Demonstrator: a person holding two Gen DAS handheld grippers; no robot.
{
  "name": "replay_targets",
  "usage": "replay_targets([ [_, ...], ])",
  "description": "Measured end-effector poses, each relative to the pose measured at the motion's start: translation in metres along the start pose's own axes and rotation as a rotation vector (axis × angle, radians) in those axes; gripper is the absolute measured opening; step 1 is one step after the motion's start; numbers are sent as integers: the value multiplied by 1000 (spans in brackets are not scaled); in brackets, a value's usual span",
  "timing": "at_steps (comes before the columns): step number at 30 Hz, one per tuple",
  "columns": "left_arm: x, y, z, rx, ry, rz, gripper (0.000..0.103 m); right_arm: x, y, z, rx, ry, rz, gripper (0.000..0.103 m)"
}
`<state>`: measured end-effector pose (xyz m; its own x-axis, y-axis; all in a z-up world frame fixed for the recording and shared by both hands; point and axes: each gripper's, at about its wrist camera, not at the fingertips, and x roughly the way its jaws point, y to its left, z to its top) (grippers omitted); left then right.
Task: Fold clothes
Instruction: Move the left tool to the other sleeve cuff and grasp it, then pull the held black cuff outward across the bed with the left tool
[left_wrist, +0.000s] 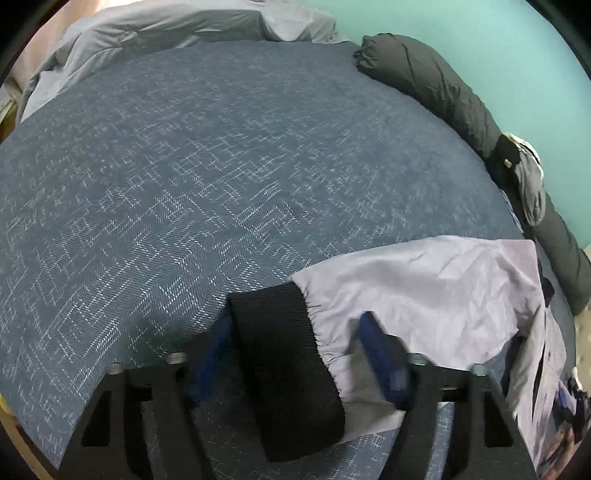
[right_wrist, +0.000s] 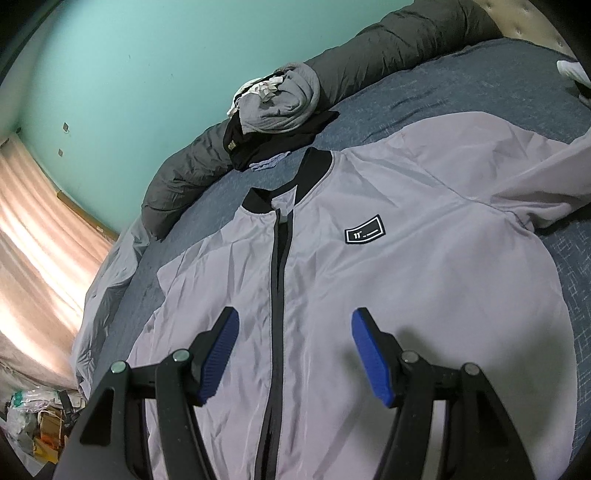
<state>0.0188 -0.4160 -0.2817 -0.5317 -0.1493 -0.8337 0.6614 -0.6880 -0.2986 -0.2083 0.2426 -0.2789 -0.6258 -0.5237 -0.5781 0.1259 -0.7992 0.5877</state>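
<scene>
A pale lilac zip jacket (right_wrist: 406, 280) lies front-up on the bed, with a black collar (right_wrist: 314, 162), a dark zipper (right_wrist: 277, 295) and a black chest patch (right_wrist: 364, 229). My right gripper (right_wrist: 295, 313) hovers open over the jacket's lower front, with the zipper running between its blue pads (right_wrist: 369, 354). In the left wrist view one sleeve (left_wrist: 424, 288) stretches out to the left across the bed. Its black ribbed cuff (left_wrist: 284, 362) lies between the spread fingers of my left gripper (left_wrist: 295, 321), which is open. The cuff partly hides the left pad.
The bed has a blue patterned cover (left_wrist: 221, 166). A dark grey rolled duvet (left_wrist: 436, 81) runs along the teal wall, with a heap of grey and black clothes (right_wrist: 280, 99) on it. A grey blanket (left_wrist: 147, 29) lies at the far end. Clutter (right_wrist: 33, 417) sits on the floor.
</scene>
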Motion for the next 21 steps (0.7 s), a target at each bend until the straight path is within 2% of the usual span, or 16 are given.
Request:
replay_targets([
  [2,-4,-4,2,19,-7,-8,25,1,-1,0,3,2,0,65],
  [4,-11,-7,6,38,-20,-8,10,1,-1,-1,5,4,1,65],
  [14,-42,16,43,-11,-96,80,6,2,0,-2,3,6,8,65],
  [21,-19,20,39,-28,-44,80,6,4,-1,-3,4,9,6,65],
])
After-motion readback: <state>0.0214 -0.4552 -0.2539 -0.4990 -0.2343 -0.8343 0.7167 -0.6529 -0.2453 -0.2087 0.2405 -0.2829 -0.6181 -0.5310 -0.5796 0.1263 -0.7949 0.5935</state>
